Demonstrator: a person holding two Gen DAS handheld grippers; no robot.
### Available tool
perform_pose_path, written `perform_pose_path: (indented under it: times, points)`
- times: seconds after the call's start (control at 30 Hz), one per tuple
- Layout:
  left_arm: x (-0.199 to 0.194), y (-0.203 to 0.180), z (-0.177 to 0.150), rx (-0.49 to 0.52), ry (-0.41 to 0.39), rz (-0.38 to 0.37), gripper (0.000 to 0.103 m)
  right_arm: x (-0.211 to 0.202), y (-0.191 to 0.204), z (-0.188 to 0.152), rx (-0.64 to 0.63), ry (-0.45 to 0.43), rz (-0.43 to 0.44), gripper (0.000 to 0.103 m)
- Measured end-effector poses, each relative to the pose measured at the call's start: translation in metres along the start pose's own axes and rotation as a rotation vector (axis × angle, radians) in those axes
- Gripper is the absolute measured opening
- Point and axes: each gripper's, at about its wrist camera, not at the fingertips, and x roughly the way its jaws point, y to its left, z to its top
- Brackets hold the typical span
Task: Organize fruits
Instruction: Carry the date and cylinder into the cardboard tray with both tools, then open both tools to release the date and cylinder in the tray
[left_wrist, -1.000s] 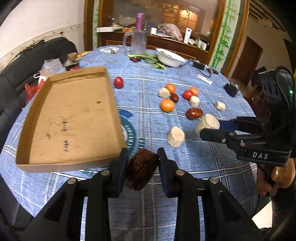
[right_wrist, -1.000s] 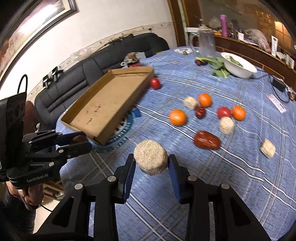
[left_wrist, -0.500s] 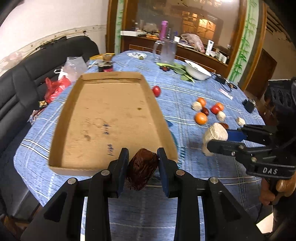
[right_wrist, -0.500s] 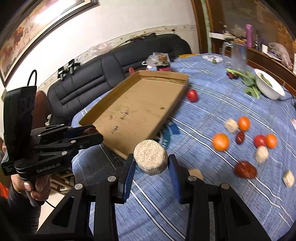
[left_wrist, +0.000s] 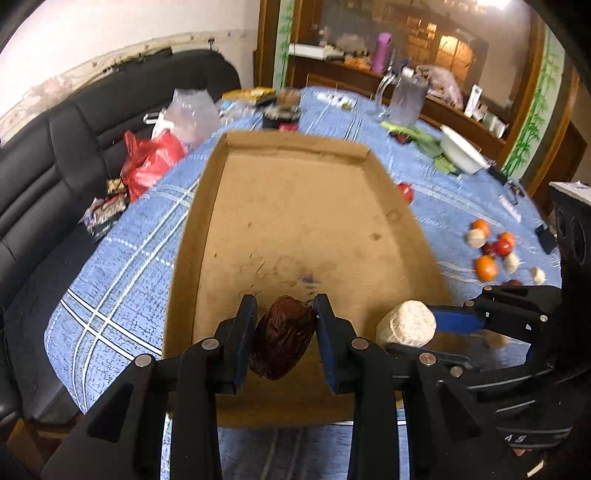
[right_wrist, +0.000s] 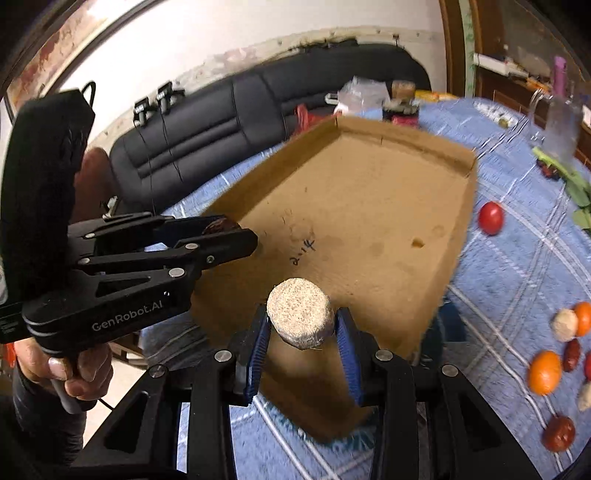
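Note:
A shallow cardboard tray (left_wrist: 295, 206) (right_wrist: 369, 206) lies on the blue checked tablecloth. My left gripper (left_wrist: 284, 328) is shut on a dark brown wrinkled date (left_wrist: 282, 338) above the tray's near edge. My right gripper (right_wrist: 301, 328) is shut on a pale round puffed cake (right_wrist: 300, 312), held over the tray's near corner. In the left wrist view the cake (left_wrist: 406, 325) and the right gripper (left_wrist: 436, 326) show at the right. In the right wrist view the left gripper (right_wrist: 236, 230) reaches in from the left.
Loose fruit lies to the right of the tray: oranges (right_wrist: 545, 371) (left_wrist: 484, 266), a red tomato (right_wrist: 490, 218), dark dates (right_wrist: 559, 432) and pale cakes (right_wrist: 564, 324). A white bowl (left_wrist: 461, 149), a glass jug (left_wrist: 408, 98) and greens stand at the far side. A black sofa (left_wrist: 74, 155) runs along the left.
Both grippers have swung left with their loads, from above the bare tablecloth to above the tray's near end. The loose fruit now sits far to the right in both views.

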Motion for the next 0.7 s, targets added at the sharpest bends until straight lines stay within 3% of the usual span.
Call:
perform_pose_path:
  times: [0.3, 0.33, 0.43, 0.53, 0.7]
  points:
    - [0.02, -0.002, -0.012, 0.019, 0.075, 0.019, 0.03, 0.019, 0.01, 0.0, -0.042, 0.056, -0.007, 0.04]
    - [0.019, -0.002, -0.013, 0.021, 0.072, 0.019, 0.036, 0.019, 0.011, 0.0, -0.043, 0.053, -0.009, 0.048]
    - [0.015, -0.003, -0.013, 0.009, 0.067, 0.023, 0.053, 0.011, 0.01, -0.002, -0.054, 0.038, -0.04, 0.059]
    - [0.005, -0.004, -0.013, 0.007, 0.031, 0.073, 0.071, -0.004, 0.009, -0.005, -0.047, 0.016, -0.027, 0.059]
    - [-0.02, -0.007, -0.012, -0.013, -0.024, 0.055, 0.071, -0.041, 0.003, -0.019, -0.017, -0.05, -0.033, 0.059]
